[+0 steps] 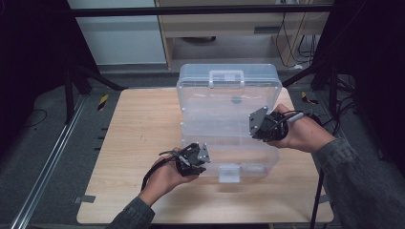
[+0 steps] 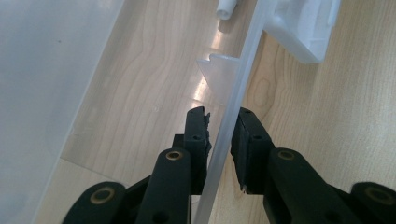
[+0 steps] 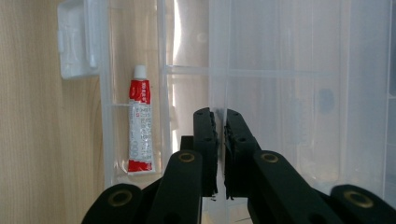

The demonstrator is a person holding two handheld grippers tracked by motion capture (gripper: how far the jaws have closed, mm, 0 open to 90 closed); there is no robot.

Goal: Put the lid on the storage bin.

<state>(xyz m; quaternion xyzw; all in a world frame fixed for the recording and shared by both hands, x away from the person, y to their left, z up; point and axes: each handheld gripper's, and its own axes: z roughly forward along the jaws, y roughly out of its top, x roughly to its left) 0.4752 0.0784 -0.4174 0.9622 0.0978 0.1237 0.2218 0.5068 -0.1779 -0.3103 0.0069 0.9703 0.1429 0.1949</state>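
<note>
Gripping with my left gripper (image 2: 219, 135), I had its two black jaws narrowed on either side of the thin front wall of the clear plastic organiser box (image 1: 224, 114), near the white latch (image 2: 303, 32). One pad seemed to touch the wall; whether the other did, I could not tell, so I judged this a light steadying hold that kept the base from sliding on the wooden table (image 1: 138, 143).

My right gripper (image 3: 220, 140) was closed down on a thin clear edge farther in, which I took for the rim of the raised lid, its jaws nearly together with only that sheet between them. In the high view that gripper (image 1: 261, 125) sat at the box's right side, where the lid and base meet. Holding there let me control the lid's swing while the other hand anchored the base.

A red and white tube (image 3: 140, 126) lay in a narrow compartment by the front wall, close to the latch. With the box open on the table, I judged the lid to be the part being worked.
</note>
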